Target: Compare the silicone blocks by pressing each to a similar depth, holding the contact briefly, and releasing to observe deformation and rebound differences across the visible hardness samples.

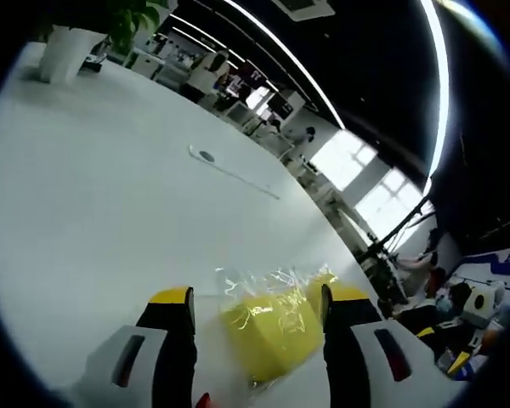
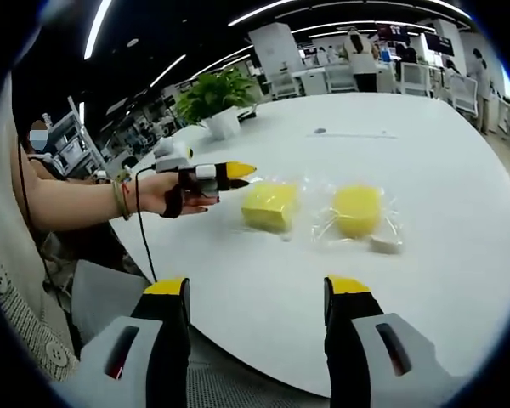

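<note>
Jaws of the left hand-held gripper (image 1: 257, 297) stood open astride a yellow silicone block in clear wrap (image 1: 270, 333) on the white bench (image 1: 93, 221). The right hand-held gripper (image 2: 257, 289) was open too, hovering; a second wrapped yellow block (image 2: 358, 210) lay at one o'clock.

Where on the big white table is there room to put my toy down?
Beyond the two wrapped yellow blocks, the white table lies bare up to a small dark spot and the potted plant. The near edge before the right gripper is bare too. It is crowded around the blocks, where the left gripper hovers.
</note>
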